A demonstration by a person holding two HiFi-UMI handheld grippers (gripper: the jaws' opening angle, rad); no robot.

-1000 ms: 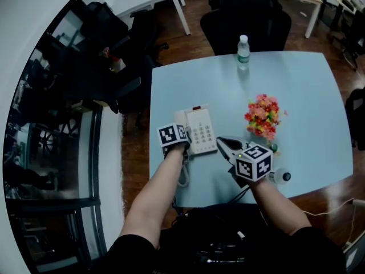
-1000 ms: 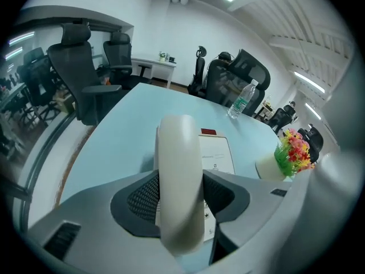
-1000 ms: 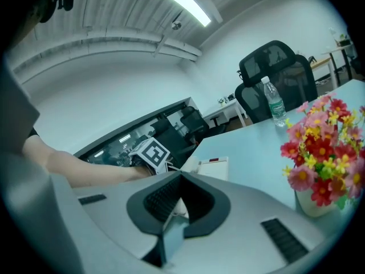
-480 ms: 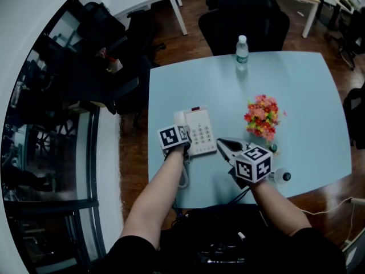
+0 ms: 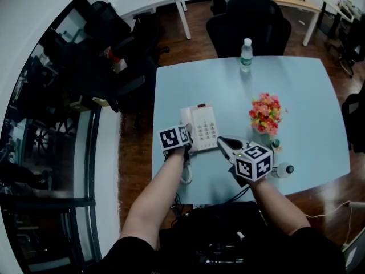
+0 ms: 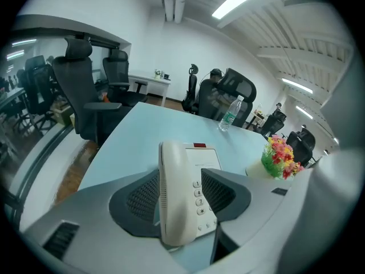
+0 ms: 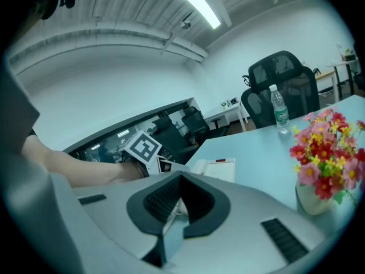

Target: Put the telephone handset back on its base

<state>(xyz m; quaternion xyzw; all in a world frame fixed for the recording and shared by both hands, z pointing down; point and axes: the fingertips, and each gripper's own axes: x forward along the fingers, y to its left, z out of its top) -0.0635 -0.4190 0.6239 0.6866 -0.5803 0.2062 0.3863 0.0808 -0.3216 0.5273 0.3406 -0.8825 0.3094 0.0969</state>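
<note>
Gripping the handset [image 6: 174, 170] from both sides, the left claw [image 6: 181, 194] has it lined up along the left side of the base [image 5: 205, 127]; can't tell if it's fully seated. The right claw [image 5: 223, 142] is squeezed together with nothing in it, just right of the base. The table [image 5: 308, 90] edge runs close on the base's left. Flowers [image 5: 265, 112] are to the base's right, the bottle [image 5: 246, 53] is well beyond it, and there's plenty of bare table between.

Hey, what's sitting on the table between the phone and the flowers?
Nothing. In the head view, the stretch of table between the phone and the flowers is bare.
</note>
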